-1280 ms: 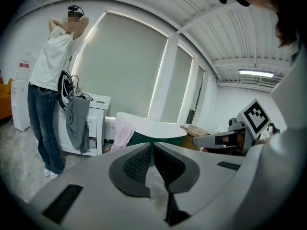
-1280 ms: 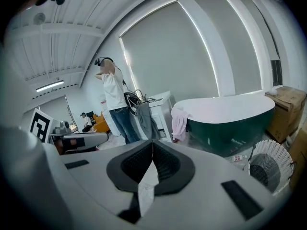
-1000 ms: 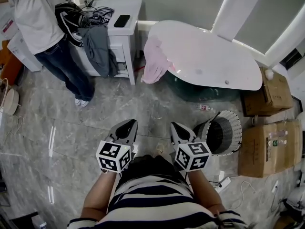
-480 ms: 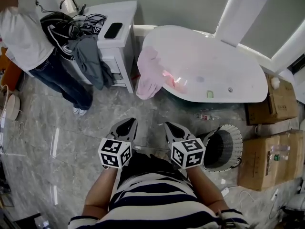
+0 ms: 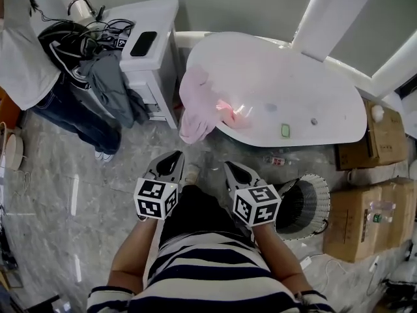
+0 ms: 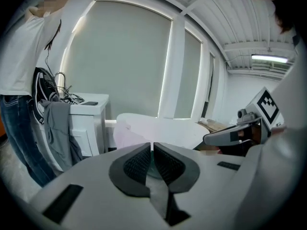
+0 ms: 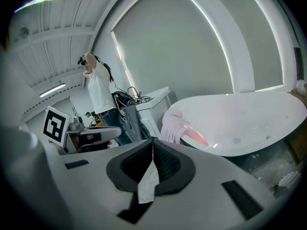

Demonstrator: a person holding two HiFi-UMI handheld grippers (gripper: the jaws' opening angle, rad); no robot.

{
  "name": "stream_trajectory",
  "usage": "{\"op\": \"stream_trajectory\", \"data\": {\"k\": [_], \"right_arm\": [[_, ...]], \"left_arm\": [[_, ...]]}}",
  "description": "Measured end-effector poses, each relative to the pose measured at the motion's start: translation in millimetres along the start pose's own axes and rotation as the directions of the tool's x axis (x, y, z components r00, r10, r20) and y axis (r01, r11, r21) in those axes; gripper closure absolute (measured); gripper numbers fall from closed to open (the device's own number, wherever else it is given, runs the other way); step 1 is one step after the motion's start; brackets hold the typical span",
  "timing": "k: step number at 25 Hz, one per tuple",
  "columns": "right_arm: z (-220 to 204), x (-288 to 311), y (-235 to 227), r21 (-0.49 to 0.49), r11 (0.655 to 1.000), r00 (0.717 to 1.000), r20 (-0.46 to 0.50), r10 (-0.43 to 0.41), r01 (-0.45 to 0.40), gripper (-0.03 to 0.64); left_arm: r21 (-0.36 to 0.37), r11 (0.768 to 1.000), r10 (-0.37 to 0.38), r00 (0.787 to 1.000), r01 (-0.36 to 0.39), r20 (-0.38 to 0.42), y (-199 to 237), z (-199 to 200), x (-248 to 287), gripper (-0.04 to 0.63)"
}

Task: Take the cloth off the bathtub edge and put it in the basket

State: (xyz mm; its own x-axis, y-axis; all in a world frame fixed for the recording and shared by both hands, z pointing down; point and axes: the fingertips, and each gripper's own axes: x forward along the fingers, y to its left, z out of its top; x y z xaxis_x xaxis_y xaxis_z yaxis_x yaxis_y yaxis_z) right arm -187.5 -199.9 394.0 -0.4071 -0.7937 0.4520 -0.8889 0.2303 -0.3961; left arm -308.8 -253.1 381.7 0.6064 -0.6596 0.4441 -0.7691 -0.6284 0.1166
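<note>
Left gripper [image 6: 151, 151] and right gripper [image 7: 152, 150], jaws pressed together with no cloth between them, point toward the pale pink cloth [image 5: 195, 106], which is draped over the near-left rim of the white oval bathtub [image 5: 293, 83] and is not yet reached. If the jaws arrive unopened, they would likely nudge the cloth into the tub. A one-fold pinch could let it trail and miss the round white wicker basket [image 5: 324, 194] on the floor beside the right gripper.

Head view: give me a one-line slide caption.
Left tongs and right tongs, both shut, point toward the pink cloth draped over the bathtub edge; basket at right.
</note>
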Motion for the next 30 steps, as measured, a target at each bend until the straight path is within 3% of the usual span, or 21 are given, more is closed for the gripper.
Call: {"op": "stream_trajectory", "data": {"k": [7, 22, 30], "right_arm": [[23.0, 45.6, -26.5, 0.055, 0.998, 1.0, 0.005, 0.0, 0.0, 0.589], [44.9, 159.0, -76.5, 0.203, 0.968, 0.985, -0.125, -0.121, 0.145, 0.586], [39.2, 195.2, -107.9, 0.358, 0.906, 0.967, -0.196, -0.165, 0.227, 0.443]], "left_arm": [[0.043, 0.997, -0.057, 0.997, 0.059, -0.046, 30.7, 16.3, 66.4, 0.563], [0.075, 0.976, -0.184, 0.961, 0.203, -0.206, 102.9, 18.3, 173.2, 0.563], [0.063, 0.964, -0.234, 0.936, 0.259, -0.262, 119.2, 18.7, 209.7, 0.561]]}}
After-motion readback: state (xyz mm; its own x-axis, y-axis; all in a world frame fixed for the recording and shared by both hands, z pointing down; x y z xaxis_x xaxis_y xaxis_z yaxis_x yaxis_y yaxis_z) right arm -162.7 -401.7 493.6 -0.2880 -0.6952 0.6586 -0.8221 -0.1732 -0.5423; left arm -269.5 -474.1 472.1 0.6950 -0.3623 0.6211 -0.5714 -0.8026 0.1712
